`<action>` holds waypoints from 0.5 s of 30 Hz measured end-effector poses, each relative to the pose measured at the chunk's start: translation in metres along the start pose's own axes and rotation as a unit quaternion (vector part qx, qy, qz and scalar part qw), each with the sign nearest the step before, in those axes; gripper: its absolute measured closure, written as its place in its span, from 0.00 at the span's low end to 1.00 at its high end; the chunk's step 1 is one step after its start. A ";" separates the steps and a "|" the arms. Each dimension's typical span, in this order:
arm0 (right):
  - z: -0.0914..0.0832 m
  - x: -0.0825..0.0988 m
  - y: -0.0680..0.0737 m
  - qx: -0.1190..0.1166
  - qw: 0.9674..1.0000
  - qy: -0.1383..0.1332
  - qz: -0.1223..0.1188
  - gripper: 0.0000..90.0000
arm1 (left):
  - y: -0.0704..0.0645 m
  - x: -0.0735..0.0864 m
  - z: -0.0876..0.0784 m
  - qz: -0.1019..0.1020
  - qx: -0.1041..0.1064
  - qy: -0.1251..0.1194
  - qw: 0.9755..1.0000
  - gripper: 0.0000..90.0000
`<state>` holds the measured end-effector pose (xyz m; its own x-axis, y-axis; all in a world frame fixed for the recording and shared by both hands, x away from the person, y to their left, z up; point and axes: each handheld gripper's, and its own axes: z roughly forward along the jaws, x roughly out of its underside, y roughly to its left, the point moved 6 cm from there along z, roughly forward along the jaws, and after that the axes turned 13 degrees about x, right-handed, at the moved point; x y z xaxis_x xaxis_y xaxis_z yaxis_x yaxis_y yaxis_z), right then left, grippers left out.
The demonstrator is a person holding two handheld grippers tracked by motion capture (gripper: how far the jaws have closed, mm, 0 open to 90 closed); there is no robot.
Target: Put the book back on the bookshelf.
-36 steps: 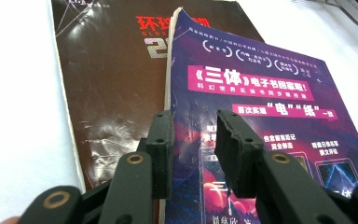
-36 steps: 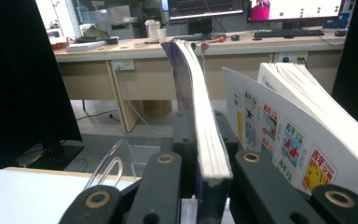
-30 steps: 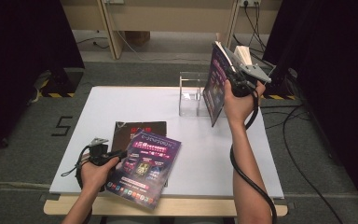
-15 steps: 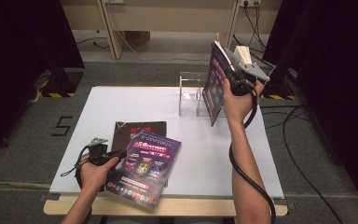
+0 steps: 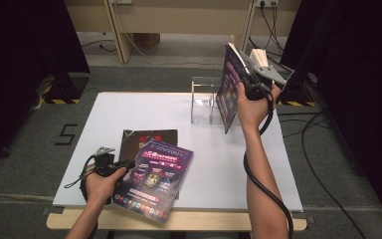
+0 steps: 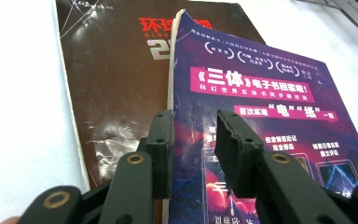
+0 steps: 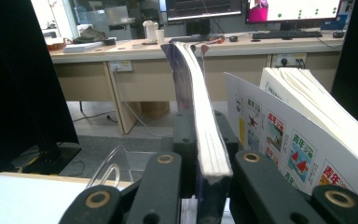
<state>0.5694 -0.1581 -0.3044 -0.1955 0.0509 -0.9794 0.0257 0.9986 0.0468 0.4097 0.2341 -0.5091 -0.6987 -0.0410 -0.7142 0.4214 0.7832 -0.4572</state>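
Note:
A purple magazine (image 5: 154, 179) lies tilted over a dark brown magazine (image 5: 146, 141) near the table's front edge, with one corner past the edge. My left gripper (image 5: 125, 163) sits at its left side. In the left gripper view the jaws (image 6: 193, 126) stand apart over the purple magazine (image 6: 261, 93) by its spine, and the cover shows in the gap. Farther back on the right, my right gripper (image 5: 239, 80) is shut on a second purple magazine (image 5: 227, 97) and holds it upright beside a clear stand (image 5: 203, 99). That magazine's page edge (image 7: 193, 79) runs between the right gripper (image 7: 205, 140).
The white table (image 5: 129, 109) is bare at its left and back. A white-paged booklet with cartoon pictures (image 7: 303, 140) stands just right of the held magazine. The clear stand (image 7: 114, 168) shows low and left. Cables lie on the floor at the right (image 5: 323, 149).

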 end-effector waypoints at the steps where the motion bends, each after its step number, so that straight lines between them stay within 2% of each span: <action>1: 0.000 0.000 0.000 0.000 1.000 0.000 0.000 0.94 | 0.000 0.000 0.000 0.000 0.001 -0.001 1.000 0.74; 15: 0.006 -0.001 0.001 0.004 1.000 0.001 0.000 0.94 | 0.000 0.000 0.000 -0.001 0.000 -0.001 1.000 0.74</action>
<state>0.5757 -0.1573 -0.3042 -0.1976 0.0504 -0.9790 0.0328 0.9985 0.0448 0.4099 0.2345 -0.5091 -0.6984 -0.0432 -0.7144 0.4208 0.7827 -0.4586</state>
